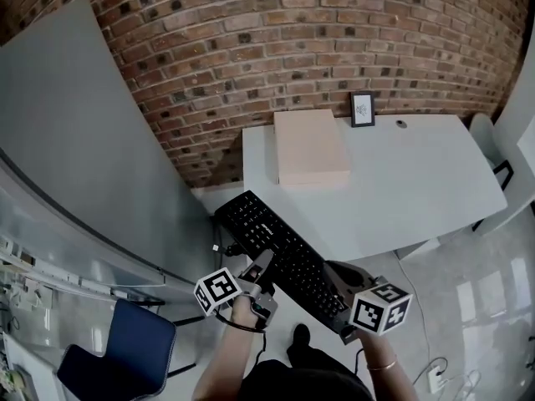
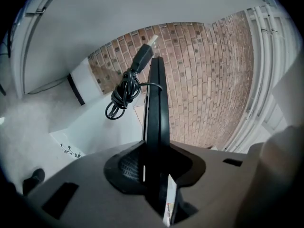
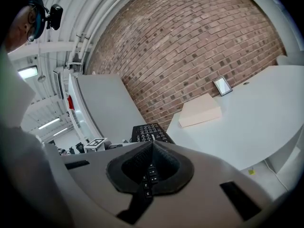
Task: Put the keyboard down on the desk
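Between the jaws of the left gripper (image 2: 154,167) sits one end of the black keyboard (image 2: 156,103), pinched tight, so it runs edge-on up the middle of that gripper's view like a blade. The right gripper (image 3: 149,167) is the same deal: jaws clamped on the other end, a few keys showing in the gap. Gripping both ends makes sense to me, since a long flat thing like this would probably twist if held from one side. The bundled cable (image 2: 124,91) with its USB plug shows at upper centre of the left gripper view, coiled so it doesn't drag, I guess. In the head view the keyboard hangs in the air at lower centre, slanting toward the near left corner of the white table (image 1: 418,190), not on it yet. A beige box (image 1: 311,150) and a small picture frame (image 1: 363,109) sit back by the brick wall (image 1: 292,40), so the bare front area looks like the landing spot.
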`<state>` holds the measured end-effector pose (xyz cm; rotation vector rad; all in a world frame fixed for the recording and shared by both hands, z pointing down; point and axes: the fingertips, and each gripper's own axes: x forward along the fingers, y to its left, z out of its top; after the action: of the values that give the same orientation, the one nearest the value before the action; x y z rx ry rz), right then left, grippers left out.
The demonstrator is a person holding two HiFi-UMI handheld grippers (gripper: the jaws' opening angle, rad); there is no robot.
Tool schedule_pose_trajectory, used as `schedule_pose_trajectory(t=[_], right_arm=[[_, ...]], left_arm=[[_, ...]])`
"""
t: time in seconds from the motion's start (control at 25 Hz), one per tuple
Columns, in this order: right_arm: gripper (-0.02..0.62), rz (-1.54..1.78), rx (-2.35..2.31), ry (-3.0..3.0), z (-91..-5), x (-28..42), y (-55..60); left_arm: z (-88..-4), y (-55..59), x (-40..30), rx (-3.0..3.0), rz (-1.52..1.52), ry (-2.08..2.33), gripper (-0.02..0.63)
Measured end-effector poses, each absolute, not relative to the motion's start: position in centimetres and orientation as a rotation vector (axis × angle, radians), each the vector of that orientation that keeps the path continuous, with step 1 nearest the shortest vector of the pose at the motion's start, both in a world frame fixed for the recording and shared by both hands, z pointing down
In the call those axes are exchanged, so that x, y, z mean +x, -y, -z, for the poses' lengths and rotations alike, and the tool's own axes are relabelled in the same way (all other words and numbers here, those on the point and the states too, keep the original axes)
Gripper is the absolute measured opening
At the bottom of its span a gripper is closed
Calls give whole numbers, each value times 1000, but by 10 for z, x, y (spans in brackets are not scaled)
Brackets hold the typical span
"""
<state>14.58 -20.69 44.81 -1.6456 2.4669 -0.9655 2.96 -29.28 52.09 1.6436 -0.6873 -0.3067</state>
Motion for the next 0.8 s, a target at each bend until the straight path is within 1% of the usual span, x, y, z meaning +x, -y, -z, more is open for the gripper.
schedule_pose_trajectory(t=[0.48,0.8], right_arm=[[5,1026,-1646,-2470,-462,165,269],[5,1093,-1702,-2418,-476,169,301]], left_arm=[[-538,382,57,1607,310,703,101],[-559,434,64,1555,311,675,101]])
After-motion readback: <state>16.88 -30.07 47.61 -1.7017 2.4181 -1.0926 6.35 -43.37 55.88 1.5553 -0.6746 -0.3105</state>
